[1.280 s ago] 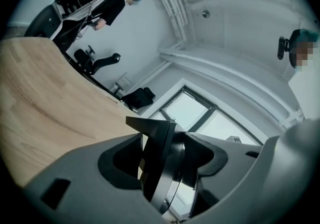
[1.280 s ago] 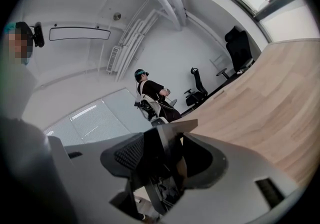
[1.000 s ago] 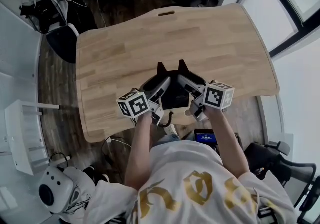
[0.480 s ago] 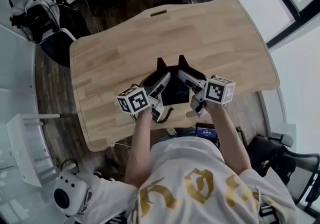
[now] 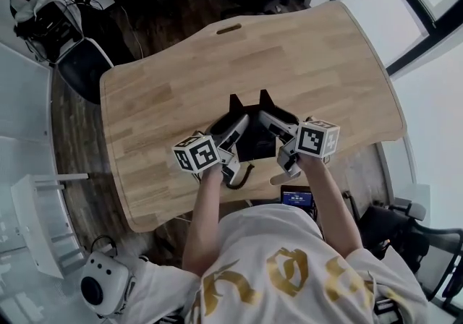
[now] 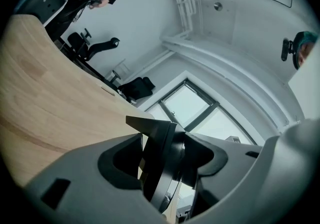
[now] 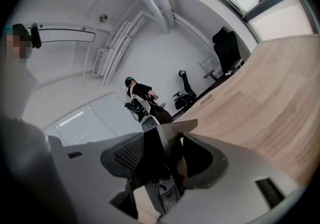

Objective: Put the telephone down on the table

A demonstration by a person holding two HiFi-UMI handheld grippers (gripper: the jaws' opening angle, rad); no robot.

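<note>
The black telephone (image 5: 255, 139) is over the near edge of the wooden table (image 5: 166, 84), between both tools. The left tool (image 5: 230, 129) pinches one side of it and the right tool (image 5: 275, 121) the other. Whether it touches the table cannot be told.

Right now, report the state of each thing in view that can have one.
telephone: gripped from both sides over the near part of the table; whether it touches the wood cannot be told.
left tool: shut on the telephone.
right tool: shut on the telephone.
</note>
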